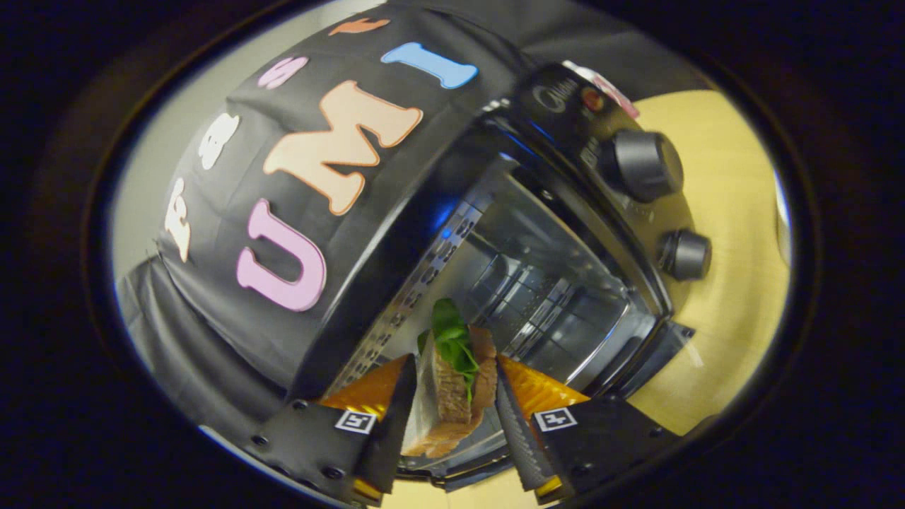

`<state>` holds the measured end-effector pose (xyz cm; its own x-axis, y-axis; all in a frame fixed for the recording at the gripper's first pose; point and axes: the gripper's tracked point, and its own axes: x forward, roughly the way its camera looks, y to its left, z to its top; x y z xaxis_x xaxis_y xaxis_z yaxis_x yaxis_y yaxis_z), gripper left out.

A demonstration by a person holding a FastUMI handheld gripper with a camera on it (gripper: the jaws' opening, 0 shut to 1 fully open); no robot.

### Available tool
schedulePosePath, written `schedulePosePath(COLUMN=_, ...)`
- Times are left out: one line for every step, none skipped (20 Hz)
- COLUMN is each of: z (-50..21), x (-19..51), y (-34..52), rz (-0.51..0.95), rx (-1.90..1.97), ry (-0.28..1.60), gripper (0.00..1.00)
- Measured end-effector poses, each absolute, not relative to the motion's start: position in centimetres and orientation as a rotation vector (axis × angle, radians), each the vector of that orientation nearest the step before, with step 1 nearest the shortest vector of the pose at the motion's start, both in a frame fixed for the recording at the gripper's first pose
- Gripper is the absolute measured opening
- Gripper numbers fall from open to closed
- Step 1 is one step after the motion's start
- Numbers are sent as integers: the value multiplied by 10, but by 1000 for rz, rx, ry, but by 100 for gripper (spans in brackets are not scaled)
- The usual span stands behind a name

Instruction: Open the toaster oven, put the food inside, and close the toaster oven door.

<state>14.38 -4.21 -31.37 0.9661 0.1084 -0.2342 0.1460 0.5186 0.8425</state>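
Note:
A sandwich of brown bread with green leaves sticking out sits upright between my two fingers, and my gripper is shut on it. Just beyond the fingers gapes the black toaster oven, tilted in this view, its shiny metal cavity exposed. The oven door hangs open below the cavity. The sandwich is at the mouth of the oven, above the door's edge.
Two dark round knobs sit on the oven's control panel beside the cavity. The oven stands on a light wooden table. Black cloth wall rises behind and beside the oven.

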Motion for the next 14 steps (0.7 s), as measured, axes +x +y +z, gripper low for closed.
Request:
schedulePosePath(z=-313, x=142, y=-45, rz=-41, rx=976, ry=271, gripper=66)
schedulePosePath(z=-312, x=139, y=-50, rz=-66, rx=924, ry=269, gripper=71)
schedulePosePath(z=-310, x=136, y=-53, rz=-82, rx=880, ry=262, gripper=75)
schedulePosePath(z=-310, x=132, y=-57, rz=-100, rx=841, ry=259, gripper=80)
schedulePosePath(z=-310, x=128, y=-62, rz=-122, rx=800, ry=260, gripper=85)
schedulePosePath(z=-311, x=123, y=-64, rz=-128, rx=763, ry=263, gripper=89)
schedulePosePath(z=-308, x=118, y=-65, rz=-130, rx=727, ry=260, gripper=94)
schedulePosePath(z=-306, x=112, y=-67, rz=-129, rx=690, ry=255, gripper=99)
schedulePosePath(z=-302, x=106, y=-68, rz=-127, rx=649, ry=248, gripper=99)
schedulePosePath(z=-297, x=99, y=-69, rz=-122, rx=608, ry=234, gripper=99)
schedulePosePath(z=-288, x=91, y=-67, rz=-105, rx=569, ry=216, gripper=99)
schedulePosePath(z=-278, x=83, y=-66, rz=-94, rx=524, ry=193, gripper=99)
schedulePosePath(z=-267, x=73, y=-64, rz=-81, rx=479, ry=171, gripper=99)
schedulePosePath(z=-257, x=61, y=-62, rz=-68, rx=433, ry=151, gripper=99)
